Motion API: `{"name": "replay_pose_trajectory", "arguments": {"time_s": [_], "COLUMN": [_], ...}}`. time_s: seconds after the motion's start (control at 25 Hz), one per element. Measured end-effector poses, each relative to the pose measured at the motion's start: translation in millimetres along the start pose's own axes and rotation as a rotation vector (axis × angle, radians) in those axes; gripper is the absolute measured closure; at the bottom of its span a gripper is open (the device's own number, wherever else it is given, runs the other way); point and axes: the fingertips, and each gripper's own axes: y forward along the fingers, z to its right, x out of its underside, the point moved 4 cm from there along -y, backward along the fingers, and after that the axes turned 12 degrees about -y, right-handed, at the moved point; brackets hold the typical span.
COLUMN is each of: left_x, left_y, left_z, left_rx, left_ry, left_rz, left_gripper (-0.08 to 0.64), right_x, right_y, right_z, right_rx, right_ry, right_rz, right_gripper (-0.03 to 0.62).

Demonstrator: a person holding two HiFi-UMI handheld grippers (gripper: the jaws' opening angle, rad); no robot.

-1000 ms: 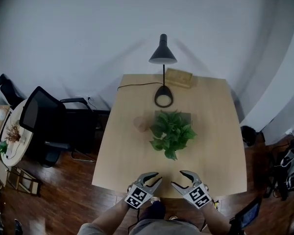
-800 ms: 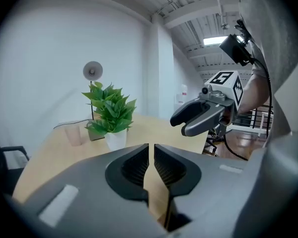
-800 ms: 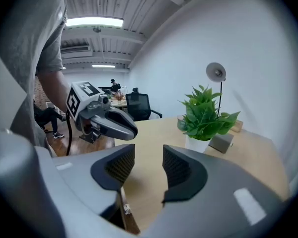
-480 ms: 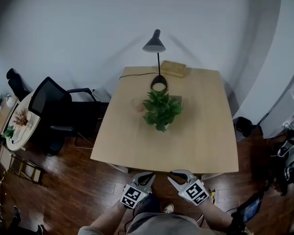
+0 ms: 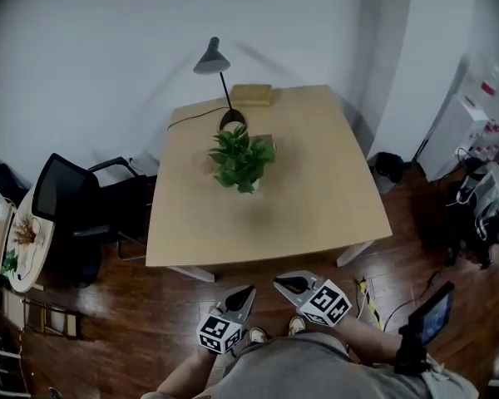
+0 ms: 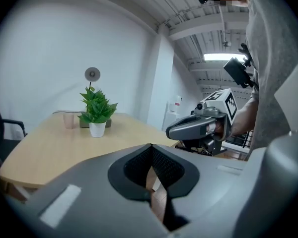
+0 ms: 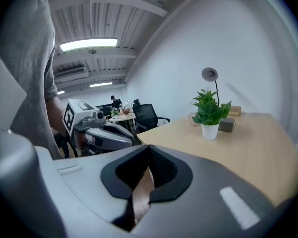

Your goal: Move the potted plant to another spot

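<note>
At the head view's left edge a small round side table [image 5: 21, 239] is cut off. A black office chair [image 5: 71, 210] stands beside the left edge of the light wooden table [image 5: 316, 198]. The green potted plant in its white pot [image 5: 239, 160] stands on the surface's far half, left of centre, just in front of the black desk lamp [image 5: 210, 59]. From above, its leaves mostly hide a small grey block [image 7: 227, 125] behind it, and the pale cup [image 6: 68, 120] to its left is hard to make out.

Both grippers are held off the table, over the dark wood floor [image 5: 133, 306] before the near edge. They stay close to the person's grey shirt [image 5: 316, 368], which covers the forearms. The left gripper [image 5: 248, 291] is closed on nothing. The right gripper [image 5: 281, 283], just beside it, has just been closing its jaws, which now meet with nothing between them. Both point toward the table, tipped slightly downward.
</note>
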Motion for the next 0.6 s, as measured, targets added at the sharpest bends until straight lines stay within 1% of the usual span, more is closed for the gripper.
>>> {"name": "replay_pose_trajectory", "arguments": {"time_s": [0.08, 0.24, 0.4, 0.6], "left_x": [2.9, 7.8, 10.5, 8.8], "left_y": [-9.8, -17.2, -19.2, -24.0], "left_z": [2.7, 7.8, 11.8, 11.9], "left_rx": [0.018, 0.039, 0.065, 0.067], "left_ry": [-0.032, -0.079, -0.076, -0.078], "left_rz": [-0.005, -0.009, -0.023, -0.018], "left_gripper": [0.560, 0.560, 0.560, 0.560], "right_x": [-1.4, -6.1, -8.4, -6.0], "right_y": [1.0, 3.6, 5.9, 8.7], "right_z": [-10.5, -25.0, -39.8, -51.3], "right_rx": [0.001, -0.005, -0.006, -0.010], "right_ry": [0.056, 0.084, 0.092, 0.120], "right_rz": [0.012, 0.006, -0.006, -0.014], "right_gripper": [0.586, 0.586, 0.586, 0.586]}}
